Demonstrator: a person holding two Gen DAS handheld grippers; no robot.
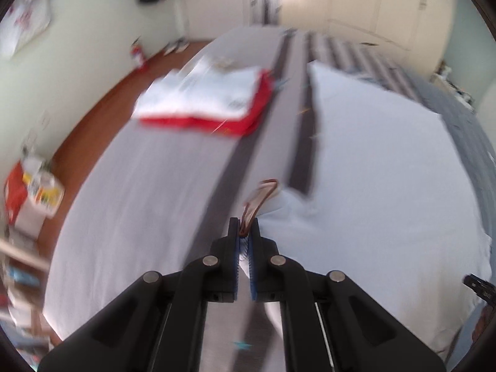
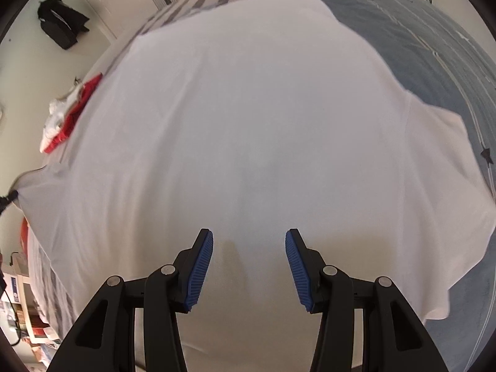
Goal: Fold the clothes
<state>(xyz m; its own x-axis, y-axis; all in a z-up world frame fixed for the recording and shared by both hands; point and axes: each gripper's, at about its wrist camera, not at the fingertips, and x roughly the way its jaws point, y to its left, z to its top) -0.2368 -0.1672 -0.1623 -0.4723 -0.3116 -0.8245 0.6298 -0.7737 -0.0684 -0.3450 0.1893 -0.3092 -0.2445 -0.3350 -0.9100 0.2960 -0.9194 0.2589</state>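
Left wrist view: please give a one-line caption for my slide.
Left claw shut on the white shirt's brown-trimmed edge, folded stack behind on the bed.

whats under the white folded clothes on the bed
A red garment lies under the white folded clothes; its edges show at the front and right. The stack rests on the bed. Anything else beneath is covered.

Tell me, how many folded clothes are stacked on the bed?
2 that show: a white top folded on a red one, at the bed's left side. More could hide between them. The big white shirt is still unfolded.
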